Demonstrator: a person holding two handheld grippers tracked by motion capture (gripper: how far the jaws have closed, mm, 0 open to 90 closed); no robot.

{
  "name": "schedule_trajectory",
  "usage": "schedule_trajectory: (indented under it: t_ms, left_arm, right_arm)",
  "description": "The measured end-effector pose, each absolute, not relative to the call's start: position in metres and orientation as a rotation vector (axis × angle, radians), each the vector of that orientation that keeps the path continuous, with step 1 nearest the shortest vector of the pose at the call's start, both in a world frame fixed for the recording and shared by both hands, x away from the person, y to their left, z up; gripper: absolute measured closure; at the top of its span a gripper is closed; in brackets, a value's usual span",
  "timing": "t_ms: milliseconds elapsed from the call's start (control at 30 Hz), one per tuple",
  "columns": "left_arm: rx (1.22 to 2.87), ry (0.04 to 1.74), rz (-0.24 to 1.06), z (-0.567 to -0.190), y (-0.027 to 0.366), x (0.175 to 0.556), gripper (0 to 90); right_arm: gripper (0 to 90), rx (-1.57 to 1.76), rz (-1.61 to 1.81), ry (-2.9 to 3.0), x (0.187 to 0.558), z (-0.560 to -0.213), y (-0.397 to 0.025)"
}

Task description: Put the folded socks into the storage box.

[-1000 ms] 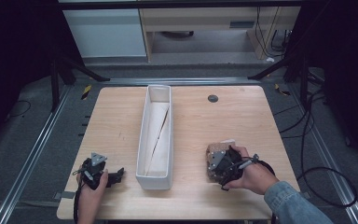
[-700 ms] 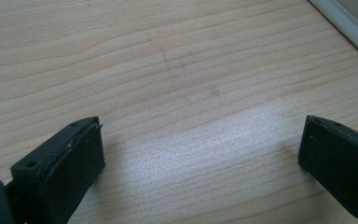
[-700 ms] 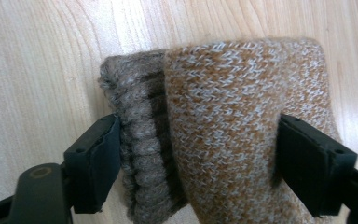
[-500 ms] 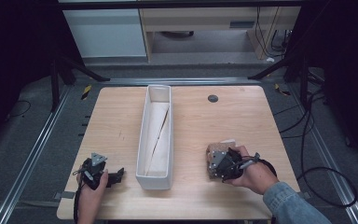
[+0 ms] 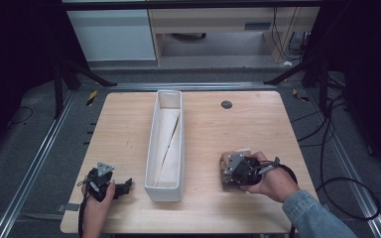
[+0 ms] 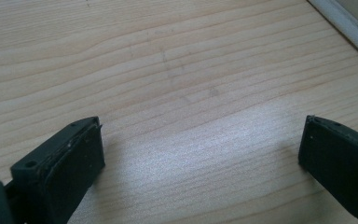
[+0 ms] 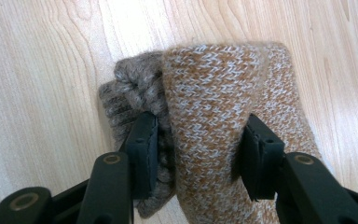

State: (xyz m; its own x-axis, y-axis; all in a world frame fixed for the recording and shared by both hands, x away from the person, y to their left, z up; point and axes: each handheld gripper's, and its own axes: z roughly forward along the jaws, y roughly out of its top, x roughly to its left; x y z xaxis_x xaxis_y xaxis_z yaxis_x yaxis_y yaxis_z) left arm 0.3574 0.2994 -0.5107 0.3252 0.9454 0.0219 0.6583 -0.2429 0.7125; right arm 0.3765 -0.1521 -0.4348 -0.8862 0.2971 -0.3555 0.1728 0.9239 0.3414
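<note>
A rolled pair of knitted socks (image 7: 223, 107), orange-and-white outside with a brown-grey cuff, lies on the wooden table at the right front (image 5: 226, 166). My right gripper (image 7: 198, 147) is shut on the roll, one jaw pressing each side; in the high view the right gripper (image 5: 232, 171) sits over it in the person's hand. My left gripper (image 6: 200, 158) stands open over bare wood, nothing between its jaws; it rests at the table's front left (image 5: 120, 187), pointing toward the bin.
A long white bin (image 5: 151, 148) stands lengthwise in the middle of the table, with pale folded fabric inside. A small dark round disc (image 5: 226, 104) lies on the far right. The bin's corner (image 6: 342, 25) shows at the upper right of the left gripper view.
The right hand with the sock roll has shifted slightly on the table. The left gripper has not moved.
</note>
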Motion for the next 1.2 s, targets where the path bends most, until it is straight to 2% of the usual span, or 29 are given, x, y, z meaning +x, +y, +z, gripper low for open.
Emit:
schedule_trajectory:
  t_ms: [467, 567, 700, 867, 1200]
  left_arm:
    - [1.991, 1.406, 0.614, -0.511, 0.299, 0.357, 0.0]
    - [1.992, 1.405, 0.614, -0.511, 0.299, 0.357, 0.0]
    - [1.994, 1.406, 0.614, -0.511, 0.299, 0.357, 0.0]
    - [1.994, 1.406, 0.615, -0.511, 0.299, 0.357, 0.0]
    - [1.993, 1.405, 0.615, -0.511, 0.299, 0.357, 0.0]
  right_arm:
    - [55.0, 0.335, 0.427, 2.682, 0.378, -0.428, -0.152]
    - [49.2, 0.345, 0.427, 2.680, 0.375, -0.434, -0.151]
    - [33.7, 0.335, 0.454, 2.659, 0.368, -0.444, -0.150]
    - [21.5, 0.319, 0.454, 2.643, 0.364, -0.451, -0.149]
    - [16.6, 0.251, 0.380, 2.587, 0.361, -0.463, -0.144]
